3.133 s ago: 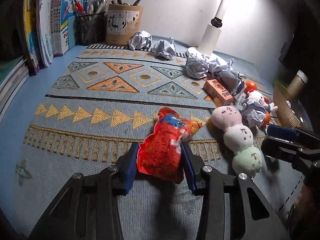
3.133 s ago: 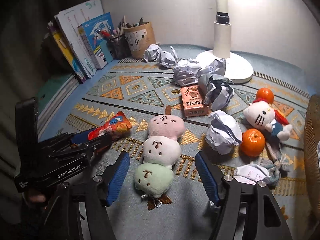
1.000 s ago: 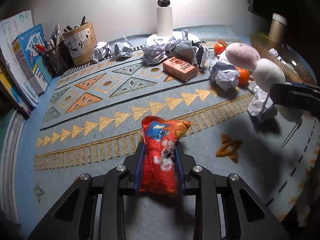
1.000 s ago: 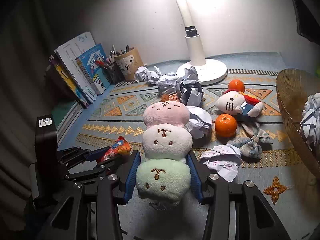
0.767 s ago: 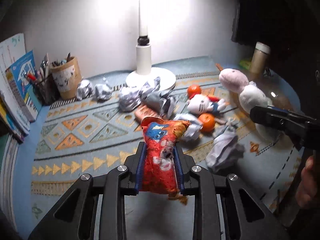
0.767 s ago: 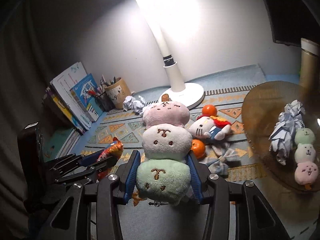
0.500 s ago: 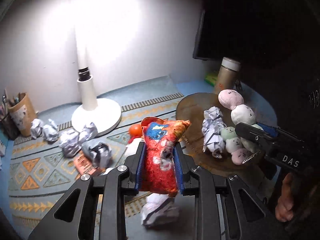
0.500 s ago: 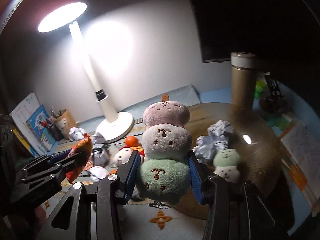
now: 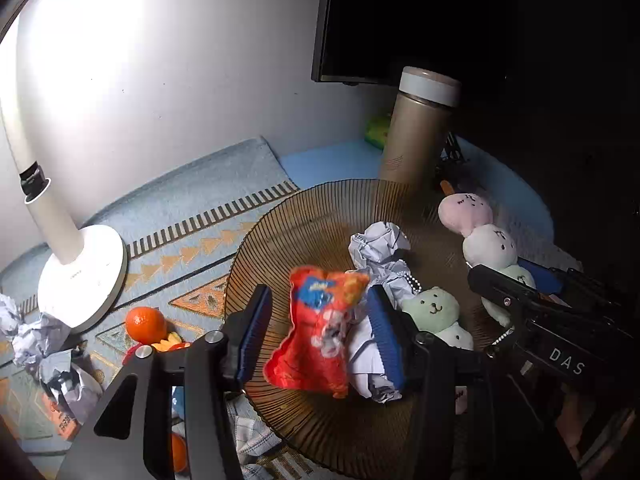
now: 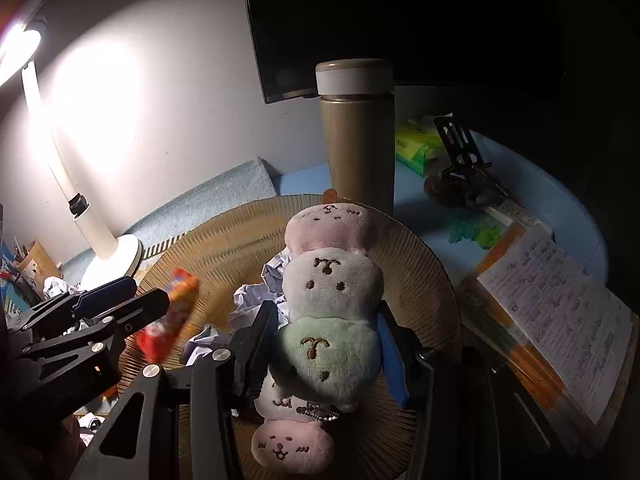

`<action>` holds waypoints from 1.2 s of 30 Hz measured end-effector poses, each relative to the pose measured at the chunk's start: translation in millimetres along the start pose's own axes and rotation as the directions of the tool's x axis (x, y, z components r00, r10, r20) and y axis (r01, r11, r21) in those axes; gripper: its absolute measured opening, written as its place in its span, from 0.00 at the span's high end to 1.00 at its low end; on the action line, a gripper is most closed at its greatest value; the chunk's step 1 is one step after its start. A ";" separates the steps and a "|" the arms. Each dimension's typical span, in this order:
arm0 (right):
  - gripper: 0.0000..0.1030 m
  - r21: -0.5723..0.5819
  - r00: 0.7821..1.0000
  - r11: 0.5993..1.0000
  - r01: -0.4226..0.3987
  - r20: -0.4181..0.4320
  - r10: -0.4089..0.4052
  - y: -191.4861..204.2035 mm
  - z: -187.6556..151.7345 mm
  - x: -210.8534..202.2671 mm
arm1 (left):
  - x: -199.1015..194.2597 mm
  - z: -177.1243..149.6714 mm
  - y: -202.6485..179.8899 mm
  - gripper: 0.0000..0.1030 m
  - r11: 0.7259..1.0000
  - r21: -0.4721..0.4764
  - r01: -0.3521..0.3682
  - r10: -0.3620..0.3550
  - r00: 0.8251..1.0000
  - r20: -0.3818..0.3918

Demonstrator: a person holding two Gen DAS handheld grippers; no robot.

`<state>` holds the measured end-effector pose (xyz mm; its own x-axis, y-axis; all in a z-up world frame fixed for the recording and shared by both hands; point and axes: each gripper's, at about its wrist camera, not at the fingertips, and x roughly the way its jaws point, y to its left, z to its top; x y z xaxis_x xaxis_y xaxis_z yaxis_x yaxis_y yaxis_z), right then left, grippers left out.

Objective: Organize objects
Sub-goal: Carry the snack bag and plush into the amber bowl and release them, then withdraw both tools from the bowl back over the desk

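Plush toys and crumpled paper (image 9: 378, 242) already lay in the brown ribbed plate (image 9: 304, 224) when we brought both tools over it. Our left hand-held gripper (image 9: 318, 334) was opening its jaws: the red snack packet (image 9: 320, 328) sat blurred between the blue pads (image 9: 252, 330), clear of the left one, and we could not tell whether the right one touched it. Our right hand-held gripper (image 10: 326, 346) was also opening, with the three-ball plush skewer (image 10: 330, 284) upright between the pads, its green ball bulging against both sides. Beneath it lay a smaller plush skewer (image 10: 294, 446). A tan thermos (image 10: 358, 136) stood just behind the plate on the counter (image 9: 332, 160), a desk lamp (image 9: 76, 268) to the left, and a mandarin (image 9: 145, 324) rested on the patterned mat (image 9: 188, 216).
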<state>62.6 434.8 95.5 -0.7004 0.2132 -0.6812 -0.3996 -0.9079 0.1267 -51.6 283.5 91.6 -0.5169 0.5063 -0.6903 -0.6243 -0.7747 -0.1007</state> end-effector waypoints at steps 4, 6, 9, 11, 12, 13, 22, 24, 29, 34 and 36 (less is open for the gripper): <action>0.52 0.000 1.000 1.000 -0.019 -0.007 0.019 3.8 -2.5 -0.3 | -0.6 -4.0 -0.4 0.49 1.000 0.012 0.007 -0.007 1.000 -0.027; 0.52 -0.011 1.000 1.000 -0.022 -0.001 0.022 11.0 -4.0 -5.5 | -7.4 -5.5 0.7 0.49 1.000 0.013 0.006 -0.006 1.000 -0.021; 0.52 -0.034 0.999 0.998 -0.045 0.012 0.045 25.3 -6.1 -17.9 | -27.9 -7.7 4.6 0.49 1.000 0.008 0.010 -0.010 1.000 0.012; 0.52 -0.058 0.998 0.997 -0.053 0.024 0.054 38.4 -8.3 -28.3 | -44.6 -8.0 9.5 0.49 1.000 0.001 0.011 -0.011 0.999 0.043; 0.52 -0.072 0.998 0.996 -0.061 0.030 0.063 45.1 -9.2 -33.9 | -54.8 -9.6 13.2 0.49 1.000 -0.007 0.008 -0.007 0.998 0.058; 0.52 -0.089 0.997 0.994 -0.070 0.035 0.073 52.5 -10.6 -39.9 | -66.0 -11.8 18.1 0.49 1.000 -0.020 -0.001 0.002 0.997 0.077; 0.51 -0.157 0.973 0.963 -0.220 0.038 0.229 109.4 -28.1 -81.8 | -178.1 -58.8 102.2 0.09 0.961 -0.233 -0.152 0.212 0.942 0.259; 0.51 -0.168 0.962 0.950 -0.264 0.022 0.272 121.7 -35.8 -84.7 | -193.4 -75.9 119.1 0.09 0.941 -0.278 -0.193 0.268 0.927 0.263; 0.51 -0.146 0.919 0.907 -0.394 -0.060 0.390 142.4 -62.2 -68.9 | -188.0 -126.0 155.0 0.09 0.901 -0.361 -0.239 0.319 0.930 0.180; 0.51 -0.232 0.931 0.903 -0.362 -0.035 0.364 161.7 -94.8 -56.2 | -156.0 -179.5 179.6 0.09 0.864 -0.415 -0.286 0.356 0.929 0.101; 0.51 -0.257 0.939 0.905 -0.339 -0.029 0.344 163.9 -102.6 -48.8 | -146.6 -191.8 186.1 0.09 0.854 -0.437 -0.283 0.352 0.932 0.084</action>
<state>92.0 238.5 75.5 -0.7776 -0.1225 -0.6167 0.0281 -0.9866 0.1605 20.3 -7.5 36.7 -0.7511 0.2311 -0.6184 -0.1307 -0.9703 -0.2037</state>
